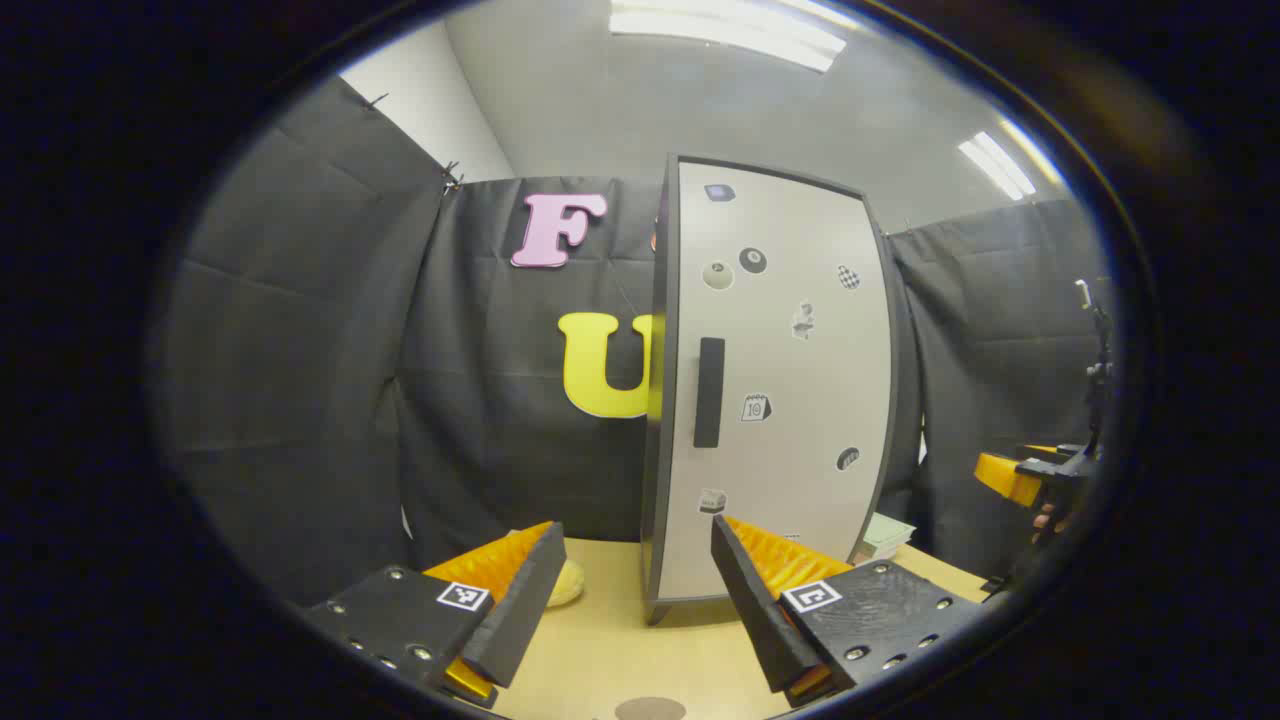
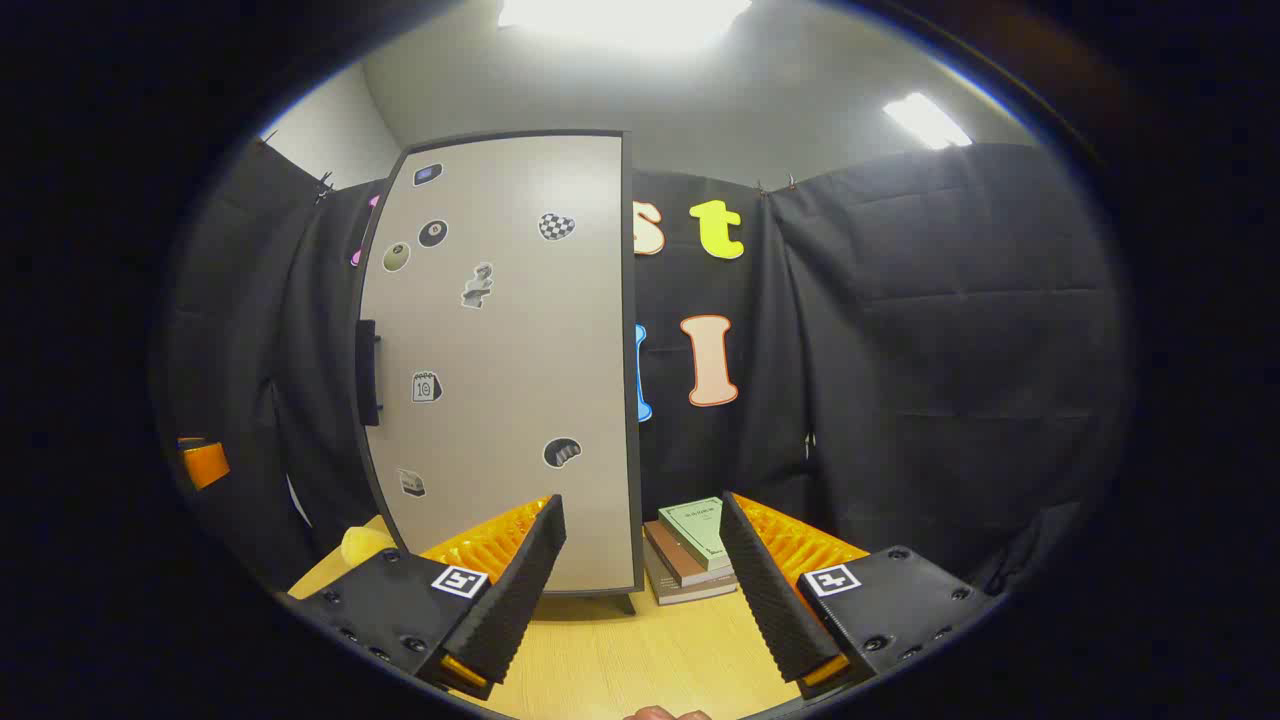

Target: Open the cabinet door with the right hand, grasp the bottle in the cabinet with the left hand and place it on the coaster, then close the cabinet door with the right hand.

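A tall cabinet with a pale sticker-covered door [image 1: 780,380] [image 2: 500,360] stands on the wooden table, its door closed. A dark vertical handle [image 1: 708,392] [image 2: 366,372] sits near the door's left edge. My left gripper [image 1: 632,610] is open in front of the cabinet's lower left corner, holding nothing. My right gripper [image 2: 640,590] is open too, facing the door's lower right edge, and also appears at the far right of the left gripper view [image 1: 1010,478]. A round dark coaster [image 1: 650,709] lies on the table just below my left fingers. The bottle is hidden.
A stack of books [image 2: 695,548] [image 1: 885,535] lies on the table right of the cabinet. A pale yellow object [image 1: 565,582] [image 2: 362,545] rests left of the cabinet. Black cloth walls surround the wooden table [image 1: 610,650].
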Demonstrator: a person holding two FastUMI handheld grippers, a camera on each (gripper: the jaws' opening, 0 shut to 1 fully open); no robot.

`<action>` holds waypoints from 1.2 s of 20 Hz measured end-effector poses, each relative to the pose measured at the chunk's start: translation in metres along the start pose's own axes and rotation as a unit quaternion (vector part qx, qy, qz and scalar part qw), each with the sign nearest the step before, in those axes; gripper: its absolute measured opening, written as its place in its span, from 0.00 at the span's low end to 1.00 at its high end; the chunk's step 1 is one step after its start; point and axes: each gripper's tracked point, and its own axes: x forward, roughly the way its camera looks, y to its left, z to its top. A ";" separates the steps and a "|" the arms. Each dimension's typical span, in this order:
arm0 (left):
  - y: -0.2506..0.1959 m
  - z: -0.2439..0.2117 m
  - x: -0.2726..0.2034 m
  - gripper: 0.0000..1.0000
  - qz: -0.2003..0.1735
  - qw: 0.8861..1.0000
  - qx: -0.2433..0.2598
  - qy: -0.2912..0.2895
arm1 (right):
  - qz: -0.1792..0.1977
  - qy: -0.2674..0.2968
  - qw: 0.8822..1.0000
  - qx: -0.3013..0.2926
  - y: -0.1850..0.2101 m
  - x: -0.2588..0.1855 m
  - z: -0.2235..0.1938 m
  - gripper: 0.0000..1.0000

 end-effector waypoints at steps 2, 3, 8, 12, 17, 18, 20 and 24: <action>0.003 0.001 -0.001 0.89 0.001 1.000 0.009 -0.003 | 0.000 0.003 1.000 0.002 0.001 -0.001 -0.001 0.94; 0.003 -0.001 -0.001 0.90 0.001 1.000 0.013 -0.004 | 0.001 0.004 1.000 0.004 0.001 -0.002 -0.001 0.94; 0.000 -0.003 0.000 0.88 -0.005 1.000 0.010 -0.003 | 0.001 0.002 1.000 0.000 0.003 -0.004 0.000 0.94; -0.002 -0.005 0.003 0.88 -0.009 1.000 0.020 -0.002 | 0.004 0.007 1.000 0.002 0.003 -0.003 -0.003 0.99; -0.002 -0.009 0.004 0.88 -0.012 1.000 0.022 0.001 | 0.013 0.014 1.000 0.006 0.013 0.000 -0.003 0.94; -0.001 -0.010 0.004 0.88 -0.011 1.000 0.022 0.002 | 0.016 0.014 1.000 0.005 0.016 0.001 -0.002 0.94; 0.005 -0.012 0.003 0.88 -0.007 1.000 0.023 0.002 | 0.025 0.015 1.000 0.005 0.025 0.003 0.002 0.95; 0.016 -0.025 -0.005 0.88 0.009 1.000 0.013 0.003 | 0.062 0.018 0.998 0.007 0.053 0.012 0.014 0.99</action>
